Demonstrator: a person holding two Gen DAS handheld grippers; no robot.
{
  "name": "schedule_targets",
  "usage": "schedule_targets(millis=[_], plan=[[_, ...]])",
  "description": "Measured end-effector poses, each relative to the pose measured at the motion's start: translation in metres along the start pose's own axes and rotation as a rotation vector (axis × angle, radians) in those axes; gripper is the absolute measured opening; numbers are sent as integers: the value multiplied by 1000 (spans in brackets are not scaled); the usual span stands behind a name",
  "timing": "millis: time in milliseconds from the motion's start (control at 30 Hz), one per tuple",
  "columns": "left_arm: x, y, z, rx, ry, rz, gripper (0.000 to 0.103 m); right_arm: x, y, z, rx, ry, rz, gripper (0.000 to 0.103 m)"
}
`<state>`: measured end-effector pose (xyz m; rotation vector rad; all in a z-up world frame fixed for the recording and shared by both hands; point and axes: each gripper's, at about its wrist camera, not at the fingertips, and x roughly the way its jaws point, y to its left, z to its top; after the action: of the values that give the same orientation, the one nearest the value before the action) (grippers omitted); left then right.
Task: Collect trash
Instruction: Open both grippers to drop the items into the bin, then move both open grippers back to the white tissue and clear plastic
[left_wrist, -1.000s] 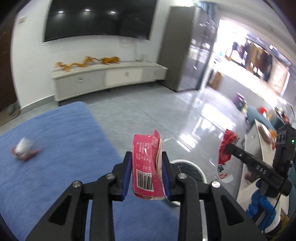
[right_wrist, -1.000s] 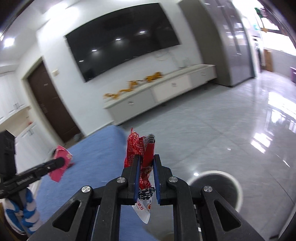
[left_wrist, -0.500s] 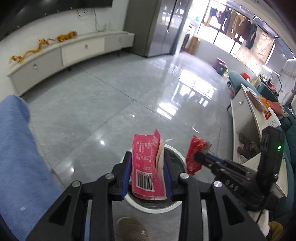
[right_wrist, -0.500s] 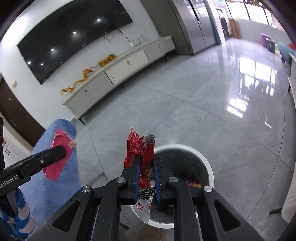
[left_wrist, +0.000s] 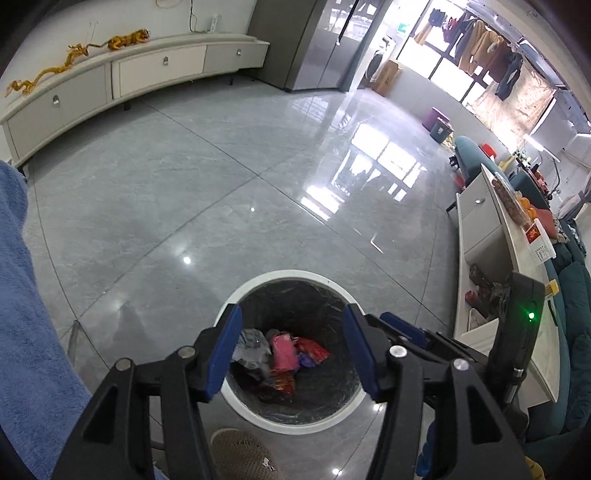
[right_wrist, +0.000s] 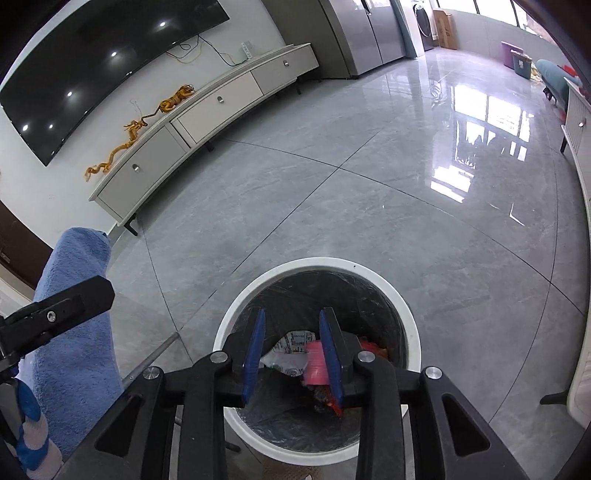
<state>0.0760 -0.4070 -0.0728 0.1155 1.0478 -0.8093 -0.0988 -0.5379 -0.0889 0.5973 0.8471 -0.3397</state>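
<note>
Both claws hang over the white-rimmed trash bin (left_wrist: 255, 286), which stands on the grey tile floor (left_wrist: 184, 177). Left claw (left_wrist: 291, 350): jaws spread wide, nothing between them. Right claw (right_wrist: 291, 354): jaws parted, narrower gap, also holding nothing.

Trash sits at the bottom of the black-lined bin: pink wrapper (left_wrist: 283, 350), red wrapper (left_wrist: 314, 349) just right of it, crumpled grey-white wrapper (left_wrist: 251, 349) to the left, and more red foil nearer the camera. All touching in one loose pile.

Handling, as a judgement: these look like thin snack packets, so very light, floppy and crinkly, probably slick on the printed face. Not fragile. They would fold under a pinch, so take them by a flat edge or a bunched fold, with the pads closed fully.

Blue cloth-covered tabletop (right_wrist: 77, 295) is at the left, near the bin. No trash shows on the visible part of it.
</note>
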Motion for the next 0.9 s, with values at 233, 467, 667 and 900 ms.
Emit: schedule_targets(millis=[233,467,667,900], plan=[[-47,-5,-4,36,-123,160,55,-35,28,0,-60,-74,-15,30],[-105,-1,-16,51,-262,294,55,-81,68,-4,-143,-164,-4,36],[-165,8,-36,50,-377,359,55,-114,96,-7,-189,-221,37,38],[-228,24,-60,22,-463,405,55,-148,143,-17,-260,-276,86,41]])
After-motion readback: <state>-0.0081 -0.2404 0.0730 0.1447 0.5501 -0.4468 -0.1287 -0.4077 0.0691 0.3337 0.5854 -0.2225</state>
